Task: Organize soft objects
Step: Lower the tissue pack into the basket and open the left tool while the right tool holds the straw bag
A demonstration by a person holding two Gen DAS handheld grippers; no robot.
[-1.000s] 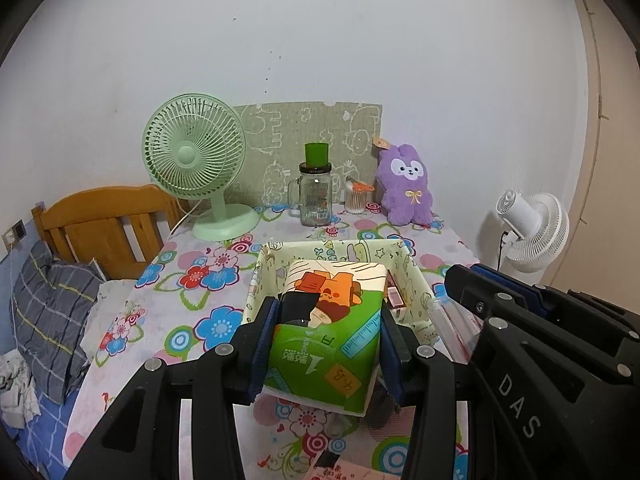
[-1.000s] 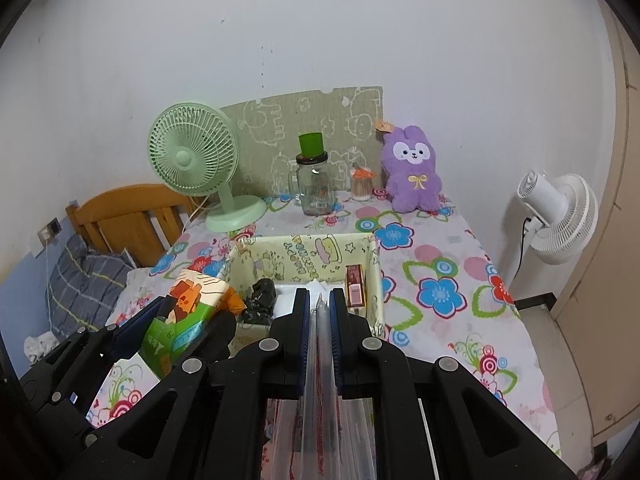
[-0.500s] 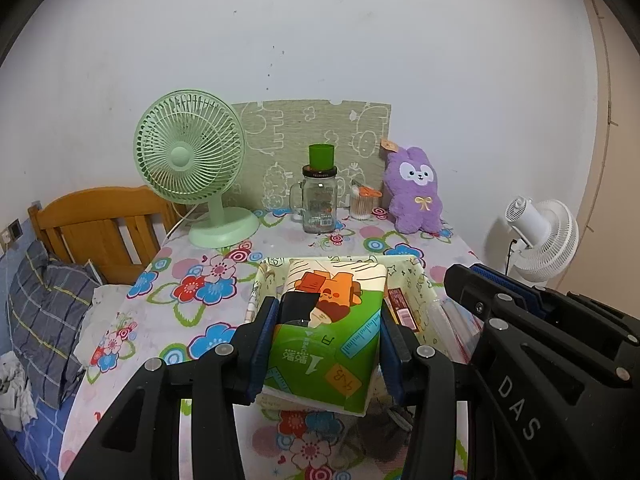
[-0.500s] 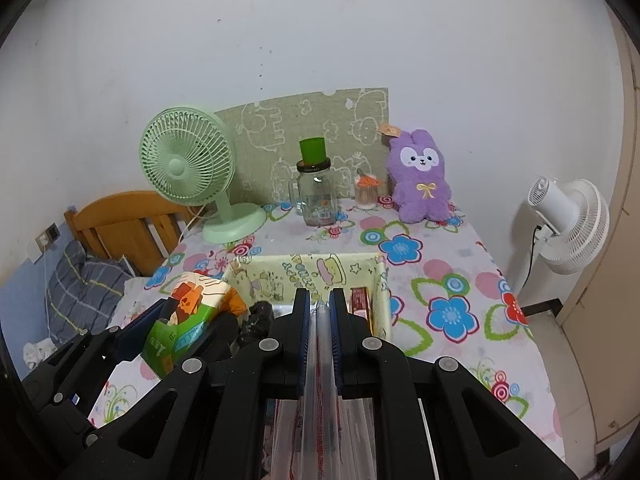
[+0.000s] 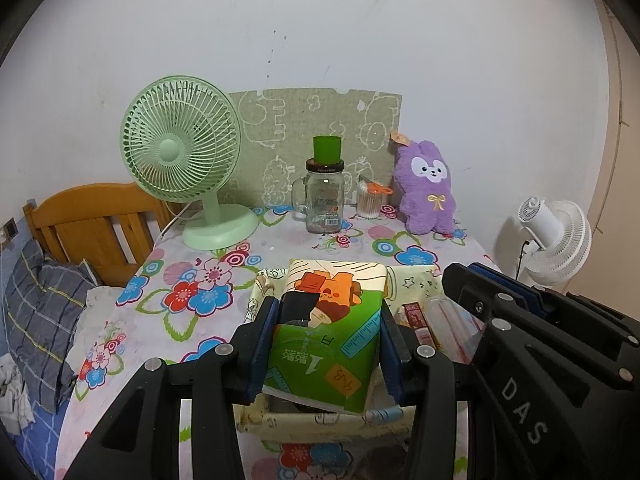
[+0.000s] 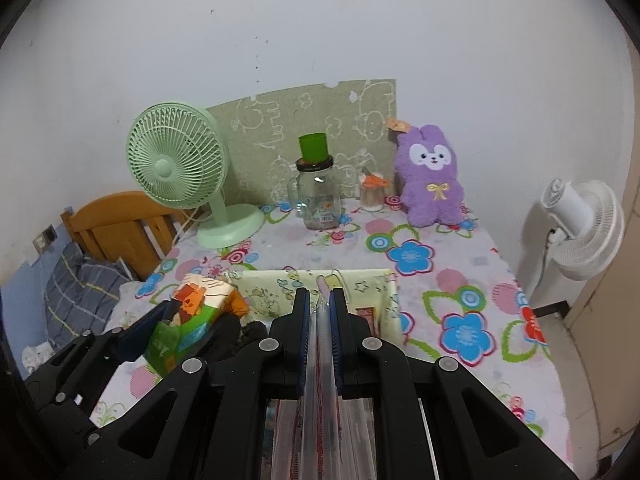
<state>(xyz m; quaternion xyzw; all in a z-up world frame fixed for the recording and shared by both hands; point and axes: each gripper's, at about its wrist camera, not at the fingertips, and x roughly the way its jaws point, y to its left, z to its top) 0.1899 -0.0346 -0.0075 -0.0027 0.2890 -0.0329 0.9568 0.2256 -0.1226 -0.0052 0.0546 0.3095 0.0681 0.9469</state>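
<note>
A soft tissue pack (image 5: 332, 332), green with an orange cartoon print, is squeezed between the blue pads of my left gripper (image 5: 326, 312). It hangs over the yellow fabric box (image 5: 412, 276) on the flowered table. My right gripper (image 6: 320, 300) is shut on a clear plastic bag (image 6: 320, 364), which hangs down behind the fingers at the box's (image 6: 360, 280) near side. From the right wrist view, the left gripper (image 6: 188, 328) and its pack (image 6: 192, 312) are at the lower left. A purple plush rabbit (image 5: 428, 188) sits at the table's back right.
At the back stand a green desk fan (image 5: 184, 160), a glass mug jar (image 5: 322, 200) with a green cup on it, a small swab jar (image 5: 370, 200) and a green panel. A pink packet (image 5: 414, 314) lies in the box. A wooden headboard (image 5: 92, 224) is left, a white fan (image 5: 556, 232) right.
Both grippers moved forward together toward the back of the table, still holding the pack and the bag. The box now lies lower in both views, under the fingers.
</note>
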